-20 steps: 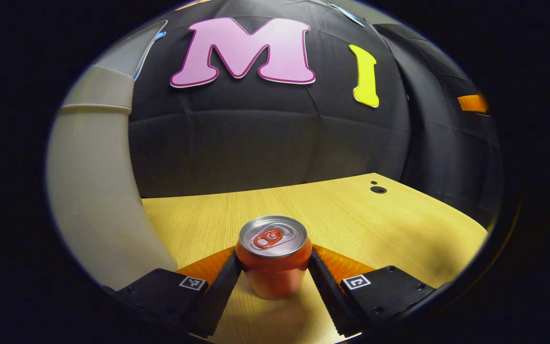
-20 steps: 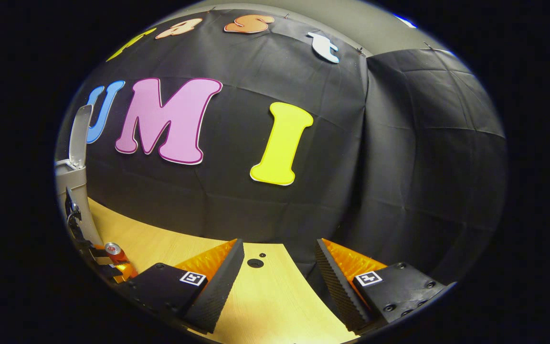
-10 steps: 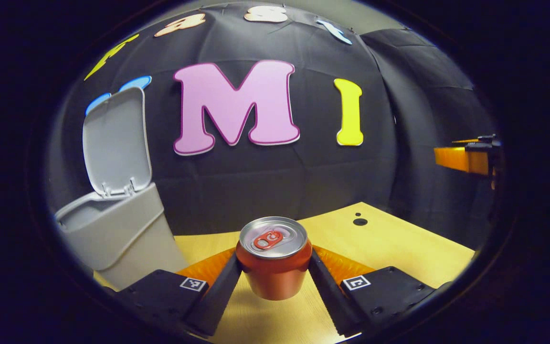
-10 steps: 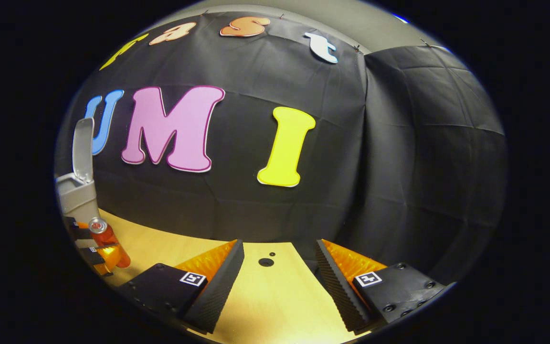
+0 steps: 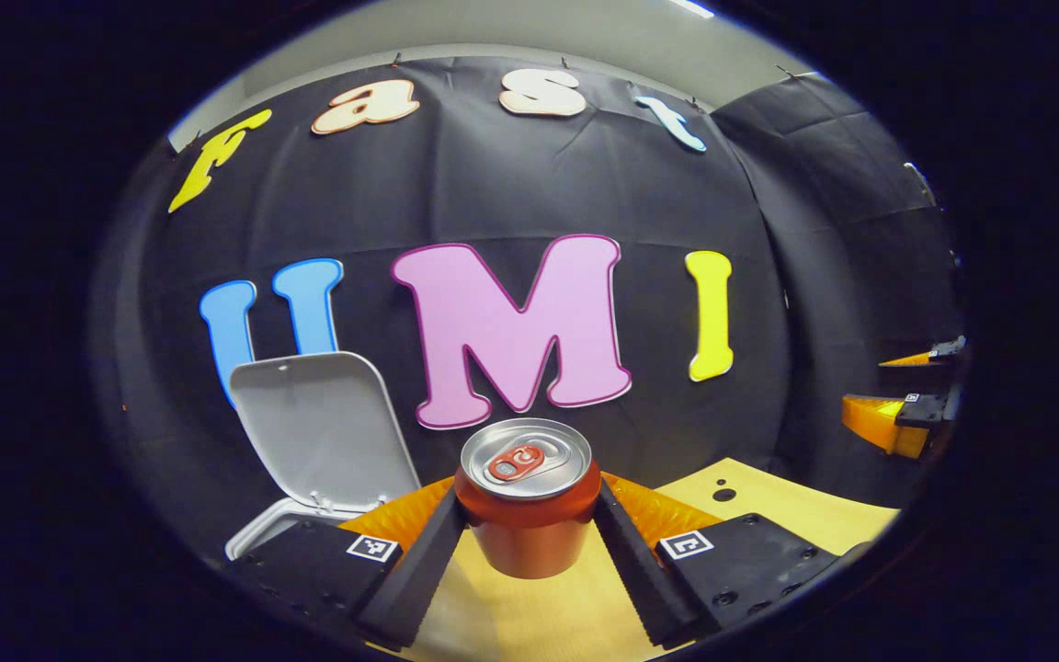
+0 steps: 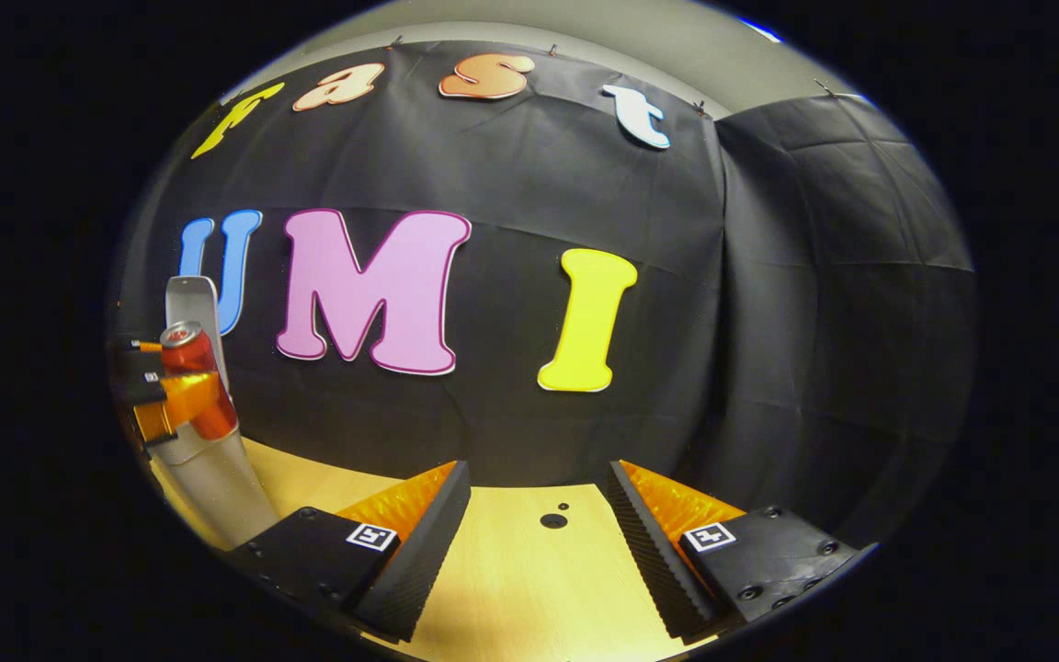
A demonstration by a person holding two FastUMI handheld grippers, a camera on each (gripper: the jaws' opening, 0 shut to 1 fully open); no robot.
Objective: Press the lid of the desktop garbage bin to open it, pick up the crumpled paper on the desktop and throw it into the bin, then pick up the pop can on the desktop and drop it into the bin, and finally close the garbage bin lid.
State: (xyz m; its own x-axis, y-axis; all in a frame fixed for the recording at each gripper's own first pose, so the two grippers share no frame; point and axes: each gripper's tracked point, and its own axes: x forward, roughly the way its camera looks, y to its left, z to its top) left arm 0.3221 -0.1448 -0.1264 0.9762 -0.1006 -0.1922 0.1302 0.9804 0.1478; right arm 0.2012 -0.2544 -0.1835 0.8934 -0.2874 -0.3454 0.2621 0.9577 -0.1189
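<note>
My left gripper [image 5: 529, 542] is clamped on the upright red aluminium pop can [image 5: 527, 496], raised off the pale wooden desktop [image 5: 773, 506] to clear the grey plastic bin's rim [image 5: 258, 538]; its lid [image 5: 313, 432] stands open. My right gripper [image 6: 537, 542] waits over the desk, fingers apart, holding nothing.

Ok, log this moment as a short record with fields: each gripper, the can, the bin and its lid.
left gripper: shut on the pop can, held up off the table
pop can: upright, red, silver top, tab unopened
garbage bin: grey, on the wooden table, by the can
bin lid: open, standing up
right gripper: open, empty, low over the table
</note>
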